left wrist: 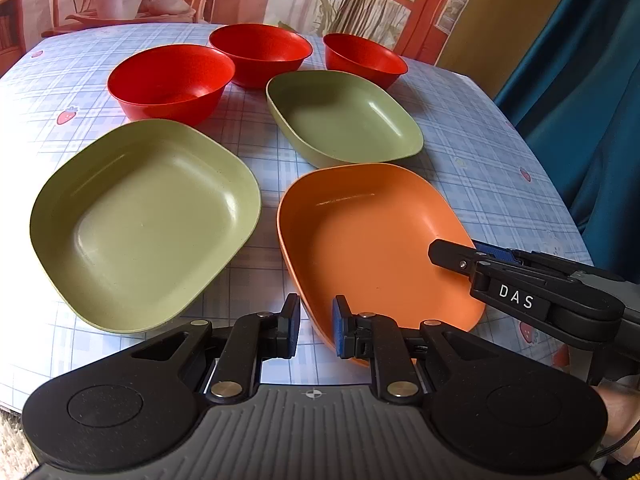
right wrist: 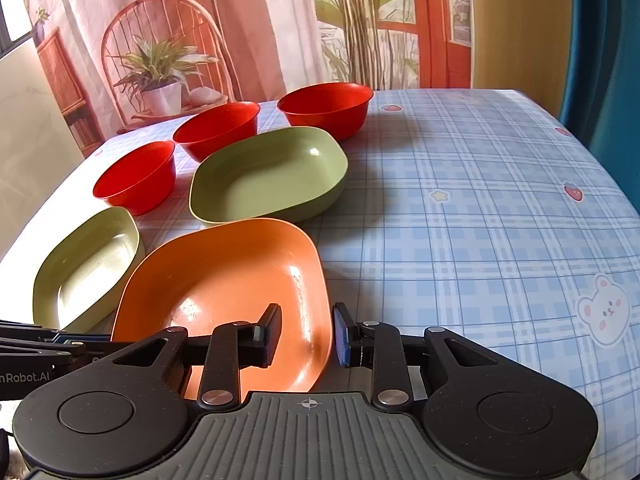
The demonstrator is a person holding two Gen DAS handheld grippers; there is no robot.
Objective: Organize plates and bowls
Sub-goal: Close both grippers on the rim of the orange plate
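Observation:
An orange plate (left wrist: 372,240) lies at the near edge of the table; it also shows in the right wrist view (right wrist: 224,276). My left gripper (left wrist: 316,330) is open and straddles the plate's near left rim. My right gripper (right wrist: 306,334) is open and straddles its right rim; its fingers (left wrist: 452,258) reach over the plate from the right. Two green plates lie apart: one near left (left wrist: 140,220), one further back (left wrist: 344,120). Three red bowls (left wrist: 168,80) (left wrist: 260,52) (left wrist: 362,58) stand in a row at the back.
The table (right wrist: 480,220) has a blue plaid cloth; its right half shows only the cloth. A printed backdrop (right wrist: 240,20) hangs behind. A blue curtain (left wrist: 592,100) hangs at the right, past the table edge.

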